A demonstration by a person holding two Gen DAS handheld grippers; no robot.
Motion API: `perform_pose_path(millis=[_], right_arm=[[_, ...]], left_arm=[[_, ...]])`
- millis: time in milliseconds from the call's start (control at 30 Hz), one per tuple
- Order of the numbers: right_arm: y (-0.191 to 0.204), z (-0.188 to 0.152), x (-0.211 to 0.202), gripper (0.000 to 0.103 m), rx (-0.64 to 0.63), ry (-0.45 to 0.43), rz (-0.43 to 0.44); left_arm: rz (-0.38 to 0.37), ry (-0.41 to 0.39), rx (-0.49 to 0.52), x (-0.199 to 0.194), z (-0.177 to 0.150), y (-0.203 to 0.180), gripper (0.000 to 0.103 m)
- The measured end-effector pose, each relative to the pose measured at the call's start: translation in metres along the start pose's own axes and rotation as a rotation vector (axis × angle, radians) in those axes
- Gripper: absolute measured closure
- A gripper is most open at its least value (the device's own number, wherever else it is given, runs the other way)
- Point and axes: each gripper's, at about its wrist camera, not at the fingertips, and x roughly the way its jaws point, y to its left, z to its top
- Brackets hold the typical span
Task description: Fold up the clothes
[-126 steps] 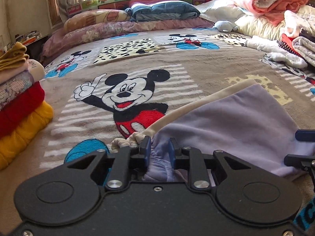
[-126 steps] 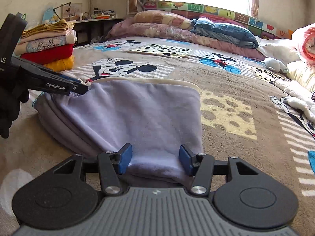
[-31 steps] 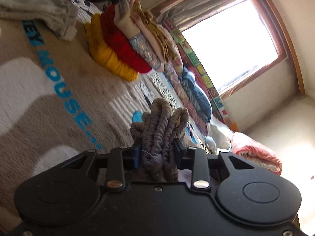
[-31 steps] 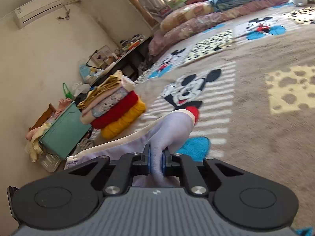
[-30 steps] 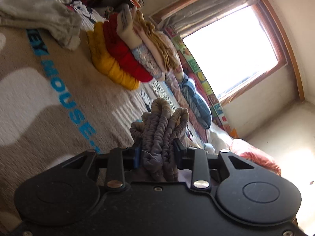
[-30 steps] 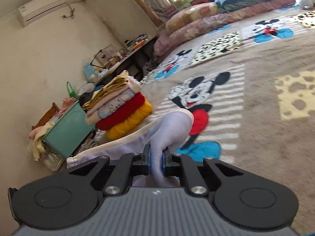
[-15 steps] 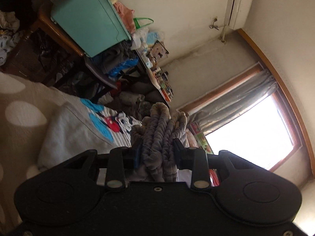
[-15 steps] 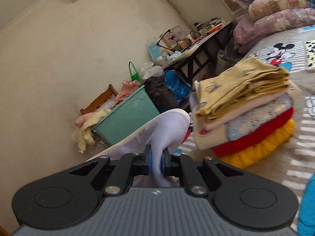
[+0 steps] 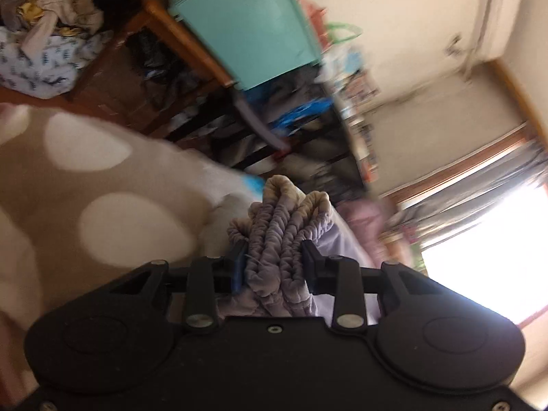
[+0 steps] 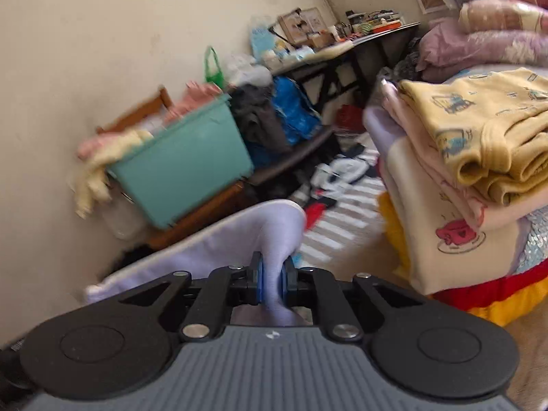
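The lilac garment is folded into a bundle and held off the bed by both grippers. My left gripper (image 9: 274,250) is shut on its gathered elastic waistband (image 9: 284,219), whose ruffled folds stick up between the fingers. My right gripper (image 10: 272,267) pinches the smooth cream-edged end of the garment (image 10: 267,226). Its jaws are opening slightly, with the cloth still pressed between the blue pads. A stack of folded clothes (image 10: 479,157) stands close on the right in the right wrist view, yellow printed piece on top, red and yellow ones at the bottom.
A teal bin (image 10: 185,164) full of laundry sits on a wooden chair beside the bed. A cluttered desk (image 10: 342,51) stands by the wall. The brown spotted blanket (image 9: 102,185) fills the left wrist view's lower left. Loose clothes (image 9: 44,44) lie heaped beyond the bed edge.
Both grippers have swung with the garment from over the bed towards the clothes stack and the room's cluttered side. The stack now looms close on the right.
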Motion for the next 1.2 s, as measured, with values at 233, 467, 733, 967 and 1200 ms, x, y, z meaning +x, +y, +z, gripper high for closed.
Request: perform_pose_path(millis=[233,467,733,967,1200], right_arm=[[-0.009,-0.025,0.014,0.064,-0.019,0.038,-0.093],[-0.013,-0.022,-0.034,0.047,-0.053,-0.016,-0.088],[-0.009,-0.025,-0.079,0.019,0.033,0.053,-0.028],[0.010,-0.037,-0.108,0.003,0.017,0.132,-0.053],[0.031,-0.044,-0.134,0.000,-0.030,0.172,-0.099]], left_arm=[[0.033,0.016,0.017,-0.002,-0.002,0.008,0.056],[0.148,-0.109,0.179,-0.024,-0.007,-0.030,0.023],[0.332,-0.112,0.504,-0.034,-0.039,-0.094,0.002],[0.371,-0.035,0.689,-0.043,-0.074,-0.125,0.000],[0.421,-0.014,0.760,-0.070,-0.110,-0.154,0.000]])
